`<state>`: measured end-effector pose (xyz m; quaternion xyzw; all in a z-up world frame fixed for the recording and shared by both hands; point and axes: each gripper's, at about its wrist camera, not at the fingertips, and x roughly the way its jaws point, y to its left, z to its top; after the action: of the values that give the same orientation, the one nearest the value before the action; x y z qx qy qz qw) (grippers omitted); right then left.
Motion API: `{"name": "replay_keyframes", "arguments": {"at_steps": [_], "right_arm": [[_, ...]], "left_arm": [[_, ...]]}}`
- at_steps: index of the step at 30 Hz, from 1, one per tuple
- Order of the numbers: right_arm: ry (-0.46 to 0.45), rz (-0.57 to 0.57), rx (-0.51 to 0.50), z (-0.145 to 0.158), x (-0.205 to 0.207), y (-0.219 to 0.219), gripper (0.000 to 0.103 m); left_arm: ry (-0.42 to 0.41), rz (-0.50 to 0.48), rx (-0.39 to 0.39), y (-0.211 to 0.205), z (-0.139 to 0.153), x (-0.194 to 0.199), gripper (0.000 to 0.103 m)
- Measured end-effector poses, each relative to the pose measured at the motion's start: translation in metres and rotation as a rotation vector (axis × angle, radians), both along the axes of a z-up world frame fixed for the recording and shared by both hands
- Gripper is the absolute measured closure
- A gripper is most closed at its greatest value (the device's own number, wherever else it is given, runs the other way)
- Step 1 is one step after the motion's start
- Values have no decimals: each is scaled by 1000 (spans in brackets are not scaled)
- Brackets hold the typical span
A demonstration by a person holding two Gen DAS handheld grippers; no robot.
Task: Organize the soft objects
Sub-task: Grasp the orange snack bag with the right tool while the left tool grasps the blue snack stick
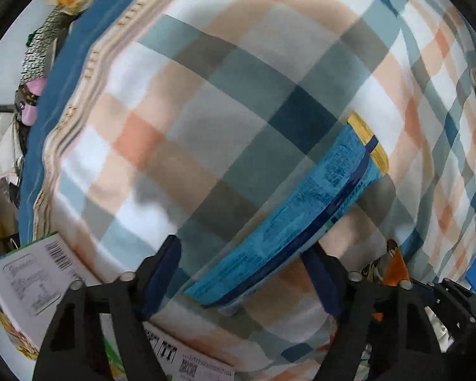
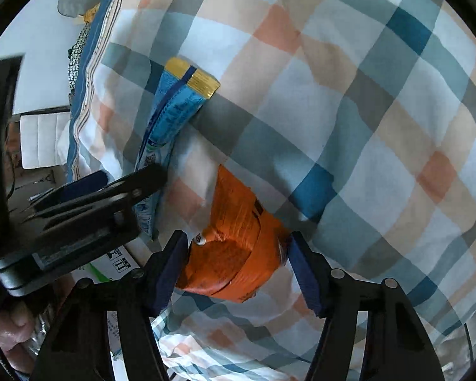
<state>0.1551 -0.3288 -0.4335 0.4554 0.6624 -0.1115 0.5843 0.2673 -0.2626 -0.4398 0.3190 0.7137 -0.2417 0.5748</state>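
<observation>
A blue soft packet with a yellow end lies on the plaid quilt. My left gripper is open, its jaws either side of the packet's near end. In the right wrist view the same blue packet lies at the left, with the left gripper over its lower end. My right gripper stands open around an orange soft packet on the quilt; I cannot tell whether the pads touch it. The orange packet's tip shows in the left wrist view.
A white cardboard box with a barcode sits at the lower left, also showing in the right wrist view. The quilt's blue border runs along the left. A white cushioned seat stands beyond it.
</observation>
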Motion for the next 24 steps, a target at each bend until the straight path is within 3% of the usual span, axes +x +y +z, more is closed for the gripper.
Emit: {"name": "replay_keyframes", "arguments": {"at_steps": [6, 11, 24], "right_arm": [[29, 29, -18, -4, 12, 6, 38], [49, 54, -35, -5, 15, 8, 41], [66, 63, -65, 2, 18, 18, 51]], "left_arm": [[12, 13, -16, -5, -7, -4, 44], [-12, -3, -26, -12, 1, 1, 66], [-52, 70, -61, -11, 20, -5, 85]]}}
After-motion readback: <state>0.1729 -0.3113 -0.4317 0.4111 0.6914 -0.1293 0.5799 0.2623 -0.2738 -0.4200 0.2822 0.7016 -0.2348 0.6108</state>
